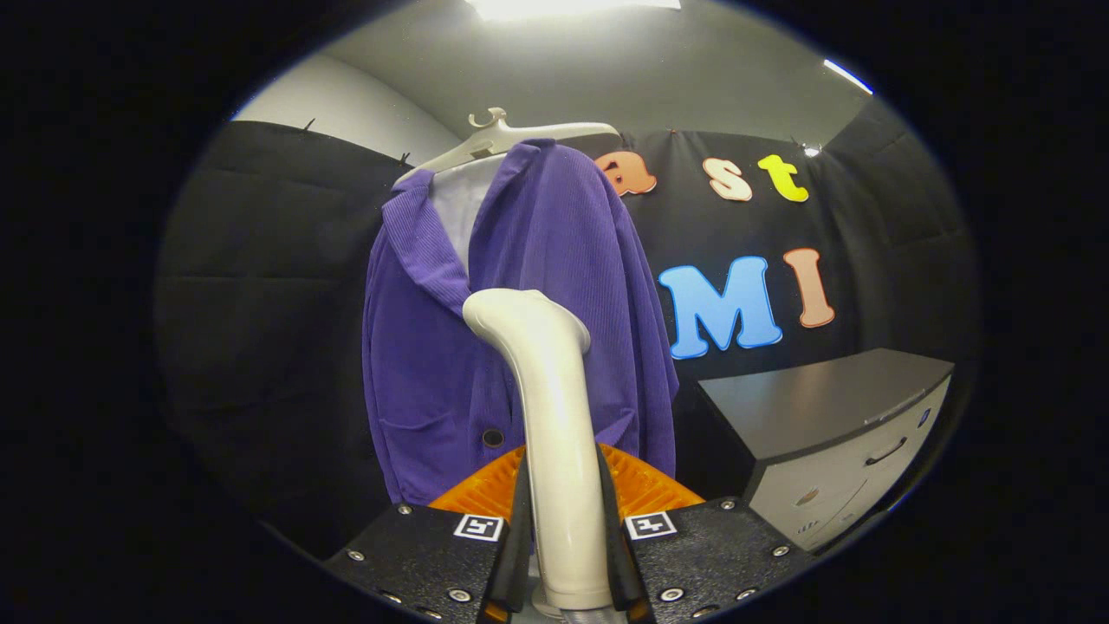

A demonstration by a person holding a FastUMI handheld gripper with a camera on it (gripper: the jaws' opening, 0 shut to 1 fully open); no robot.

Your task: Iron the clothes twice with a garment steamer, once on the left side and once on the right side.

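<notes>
The gripper (pixel 561 555) clamps the garment steamer (pixel 554 433) by its handle between both fingers, head raised toward the front of the purple cardigan (pixel 537 286) on its hanger (pixel 502 139), presumably positioned for a stroke down one side

No readable text, brand or number on any object. Two square black-and-white coded markers (pixel 479 526) sit on the hand-held gripper (pixel 567 555), one per side, fingers clamped on the steamer handle (pixel 554 416). Small marks on the cabinet (pixel 845 472) front too tiny to read.
</notes>
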